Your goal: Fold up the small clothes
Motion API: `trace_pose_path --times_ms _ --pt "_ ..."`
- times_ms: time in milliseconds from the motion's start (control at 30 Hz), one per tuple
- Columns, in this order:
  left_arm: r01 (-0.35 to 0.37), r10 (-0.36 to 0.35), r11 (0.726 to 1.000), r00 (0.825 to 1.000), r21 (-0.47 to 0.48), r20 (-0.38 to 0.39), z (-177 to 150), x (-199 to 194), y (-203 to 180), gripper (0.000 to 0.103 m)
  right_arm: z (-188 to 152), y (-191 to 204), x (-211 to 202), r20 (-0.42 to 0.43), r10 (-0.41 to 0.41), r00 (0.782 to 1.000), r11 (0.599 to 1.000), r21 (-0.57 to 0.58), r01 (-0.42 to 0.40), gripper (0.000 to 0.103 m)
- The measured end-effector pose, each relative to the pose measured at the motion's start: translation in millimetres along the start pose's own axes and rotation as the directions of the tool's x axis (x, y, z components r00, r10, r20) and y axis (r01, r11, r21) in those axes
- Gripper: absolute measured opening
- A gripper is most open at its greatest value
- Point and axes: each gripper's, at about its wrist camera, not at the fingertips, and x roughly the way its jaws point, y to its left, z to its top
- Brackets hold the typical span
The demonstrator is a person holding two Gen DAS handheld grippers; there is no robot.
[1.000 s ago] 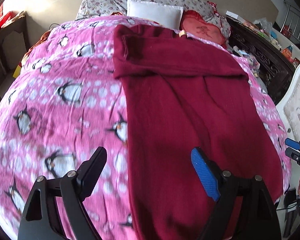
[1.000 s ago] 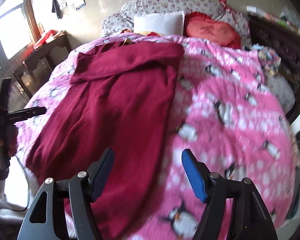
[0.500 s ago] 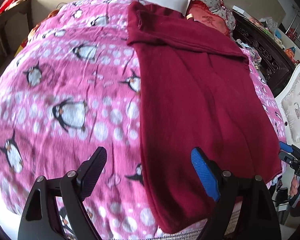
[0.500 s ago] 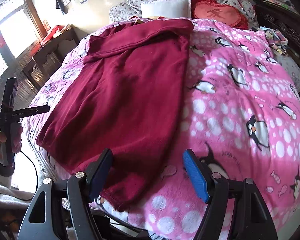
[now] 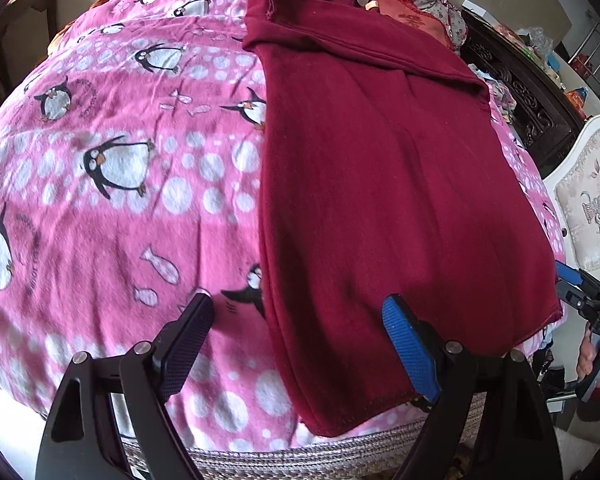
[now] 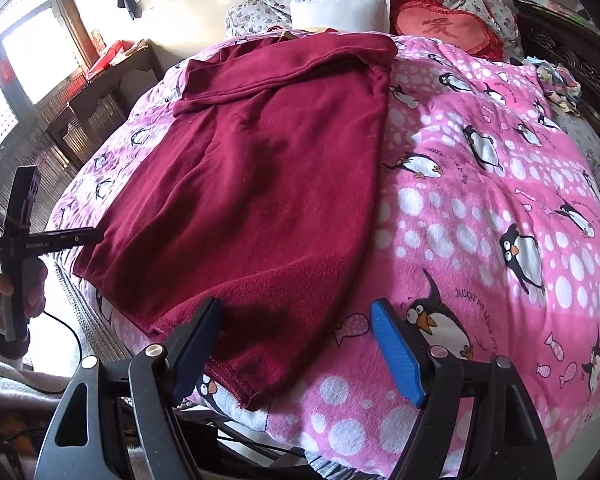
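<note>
Garment: 1 dark red knit top, lying flat along the pink penguin blanket, sleeve already folded across its far end near the pillows. Hem end reaches the near edge of the bed.

Change over the last second: both wrist views now look more steeply down on the near edge of the bed. Hem fills the lower half of each view, where earlier it sat at or beyond the bottom margin. Garment itself has not shifted or wrinkled; same lie, same sleeve fold.

Left gripper: jaws wide apart, nothing pinched. Black finger over bare blanket, blue finger over the cloth, so the garment's long edge by its hem corner lies between them, no pad pressing that I can see.

Right gripper: jaws have just been opening and stand wide. The other hem corner lies between them, black finger over red cloth, blue finger over blanket. No pinch yet.

Each view shows the opposite gripper at its margin, held in a hand off the bed's edge.

Reading: approach to the 2 hem corners looks nearly complete. Likely next step is to close on both corners and carry the hem toward the pillows. Risk: catching blanket pile along with the hem.
</note>
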Motion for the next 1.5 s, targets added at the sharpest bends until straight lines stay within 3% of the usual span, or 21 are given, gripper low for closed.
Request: trace_pose_path --times_ms 333,467,500,567,633,700,767,933,1067,1267,1500 --pt "-0.005 0.005 1.0 1.0 0.023 -0.003 -4 11 -19 0.099 -8 3 2 -0.005 0.073 0.997 0.997 0.015 -0.073 0.084" --pt "-0.024 0.024 0.999 1.0 0.036 0.002 -6 17 -29 0.102 -9 5 3 0.004 0.156 0.988 0.987 0.04 -0.156 0.083" --pt "-0.032 0.031 0.998 0.999 0.046 0.003 -6 18 -31 0.102 -10 6 5 0.002 0.172 0.985 0.984 0.042 -0.172 0.08" --pt "-0.041 0.04 0.997 0.999 0.061 0.009 -6 19 -34 0.102 -11 10 12 -0.008 0.187 0.982 0.982 0.035 -0.187 0.056" --pt "-0.035 0.034 0.997 0.999 0.068 0.015 -6 19 -35 0.101 -12 9 15 0.0 0.182 0.983 0.983 0.028 -0.182 0.041" --pt "-0.045 0.043 0.996 0.999 0.082 0.023 -6 15 -35 0.085 -9 4 14 0.017 0.206 0.978 0.977 0.05 -0.206 0.027" --pt "-0.068 0.065 0.992 0.997 0.102 0.031 -4 12 -34 0.052 -7 1 11 0.029 0.231 0.972 0.971 0.056 -0.233 0.014" --pt "-0.04 0.038 0.992 0.999 0.119 0.024 3 7 -29 0.015 6 1 -4 0.075 0.283 0.956 0.958 0.033 -0.286 0.011" --pt "0.041 -0.042 0.995 0.999 0.092 0.01 17 -5 -18 0.007 25 -4 -21 0.153 0.313 0.937 0.947 0.026 -0.32 0.011" --pt "0.106 -0.108 0.992 0.993 0.066 0.041 43 -23 -9 0.007 68 -8 -34 0.255 0.318 0.913 0.943 0.01 -0.332 0.01" --pt "0.132 -0.137 0.99 0.979 0.041 0.152 108 -47 -5 0.007 130 -14 -35 0.33 0.297 0.896 0.949 0.003 -0.315 0.01"
